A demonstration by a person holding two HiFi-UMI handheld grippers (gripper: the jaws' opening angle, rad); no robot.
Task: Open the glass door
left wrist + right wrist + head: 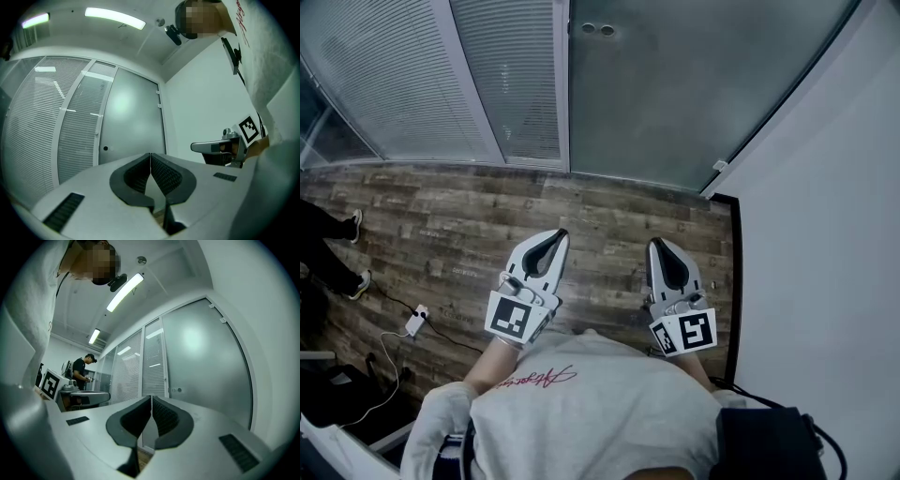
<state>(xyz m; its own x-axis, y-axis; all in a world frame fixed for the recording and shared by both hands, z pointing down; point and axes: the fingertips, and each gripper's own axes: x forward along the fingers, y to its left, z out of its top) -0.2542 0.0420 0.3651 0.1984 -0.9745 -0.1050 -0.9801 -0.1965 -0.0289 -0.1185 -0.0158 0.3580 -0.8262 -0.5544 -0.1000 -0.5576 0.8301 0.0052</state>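
Note:
The frosted glass door (675, 84) stands shut ahead of me, between a slatted glass panel and the white wall. Two small round fittings (597, 29) sit near its left edge. Both grippers are held side by side above the wood floor, some way short of the door and pointing at it. My left gripper (555, 236) is shut with nothing between its pads. My right gripper (661, 246) is also shut and empty. In the left gripper view the door (133, 117) lies beyond the touching fingertips (150, 154). The right gripper view shows the door (206, 357) beyond its closed tips (152, 397).
Glass panels with blinds (412, 75) run left of the door, and a white wall (825, 187) closes the right side. A power strip with cable (415, 321) lies on the floor at left, near another person's shoes (356, 225). That person (80, 371) stands far off to the left.

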